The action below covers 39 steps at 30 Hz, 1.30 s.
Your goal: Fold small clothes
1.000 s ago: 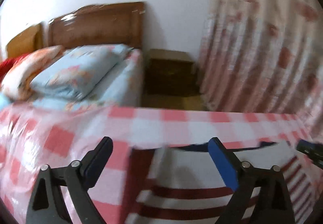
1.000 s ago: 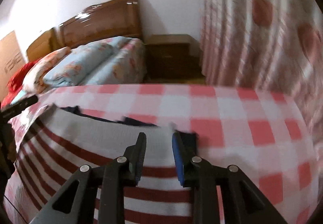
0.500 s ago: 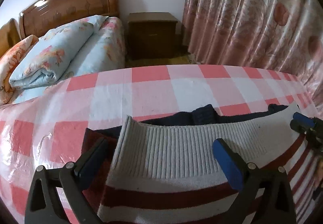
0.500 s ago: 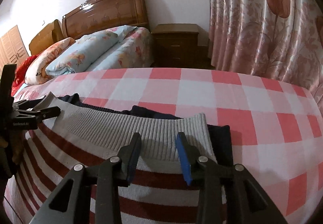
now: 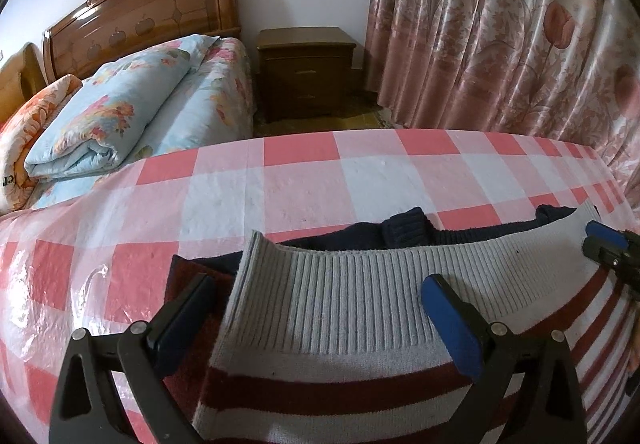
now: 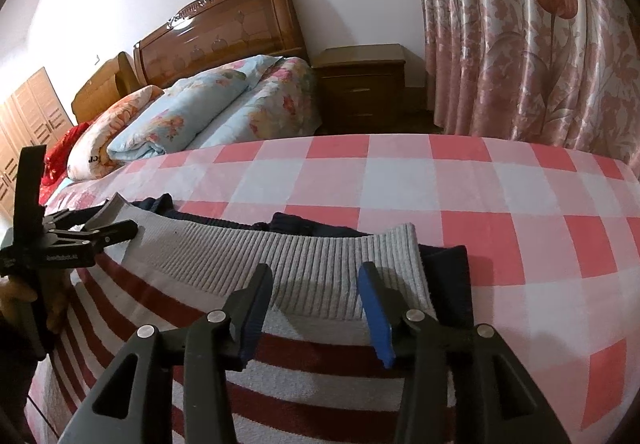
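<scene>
- A striped sweater [image 5: 360, 324] is seen in the lower half of both frames, spread on the checked worktop [image 5: 320, 179] with its grey ribbed band toward the top.
- The left tool [image 5: 316, 324] is held wide apart over the band's left corner, with nothing clamped.
- The right tool [image 6: 316, 308] has just been opening; its 2 fingers are set apart over the band's right end, gripping nothing.

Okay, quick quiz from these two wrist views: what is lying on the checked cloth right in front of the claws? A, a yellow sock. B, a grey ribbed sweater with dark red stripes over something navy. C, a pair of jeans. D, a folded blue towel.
B: the sweater shows a grey ribbed hem and dark red stripes, with a navy garment peeking out beyond it on the checked cloth.
</scene>
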Tool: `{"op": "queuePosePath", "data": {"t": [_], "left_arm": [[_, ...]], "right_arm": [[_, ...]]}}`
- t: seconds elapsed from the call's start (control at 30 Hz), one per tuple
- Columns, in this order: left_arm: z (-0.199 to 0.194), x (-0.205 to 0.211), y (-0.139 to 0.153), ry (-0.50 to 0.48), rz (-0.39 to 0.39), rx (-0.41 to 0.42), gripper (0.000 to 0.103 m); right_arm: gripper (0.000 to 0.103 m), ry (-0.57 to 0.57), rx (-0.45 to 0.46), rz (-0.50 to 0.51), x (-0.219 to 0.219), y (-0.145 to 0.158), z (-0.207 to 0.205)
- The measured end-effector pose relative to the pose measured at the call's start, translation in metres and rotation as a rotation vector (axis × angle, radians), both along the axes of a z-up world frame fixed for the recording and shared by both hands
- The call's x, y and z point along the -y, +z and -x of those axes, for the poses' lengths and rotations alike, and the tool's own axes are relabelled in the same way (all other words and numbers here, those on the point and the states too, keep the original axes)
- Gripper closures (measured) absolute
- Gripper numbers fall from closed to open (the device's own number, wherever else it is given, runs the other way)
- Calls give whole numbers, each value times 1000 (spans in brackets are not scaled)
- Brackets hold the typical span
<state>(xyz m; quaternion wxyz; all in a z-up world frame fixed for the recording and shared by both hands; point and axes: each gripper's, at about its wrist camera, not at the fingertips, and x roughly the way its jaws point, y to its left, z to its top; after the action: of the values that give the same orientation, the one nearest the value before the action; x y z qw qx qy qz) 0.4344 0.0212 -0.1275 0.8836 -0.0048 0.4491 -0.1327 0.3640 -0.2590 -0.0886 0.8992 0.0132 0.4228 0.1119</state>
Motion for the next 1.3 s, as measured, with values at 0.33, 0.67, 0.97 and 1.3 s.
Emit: {"op": "queuePosePath", "data": {"t": [0.33, 0.67, 0.97, 1.3], "left_arm": [[7, -1, 0, 20, -12, -3, 0], [78, 6, 33, 72, -74, 131, 0], [171, 42, 15, -32, -192, 92, 0], [181, 32, 9, 8, -106, 70, 0]], "right_arm": [[56, 46, -20, -122, 17, 1, 1], [56, -14, -6, 20, -4, 25, 34], [52, 30, 34, 215, -48, 1, 124], [48, -21, 50, 237, -38, 8, 147]]}}
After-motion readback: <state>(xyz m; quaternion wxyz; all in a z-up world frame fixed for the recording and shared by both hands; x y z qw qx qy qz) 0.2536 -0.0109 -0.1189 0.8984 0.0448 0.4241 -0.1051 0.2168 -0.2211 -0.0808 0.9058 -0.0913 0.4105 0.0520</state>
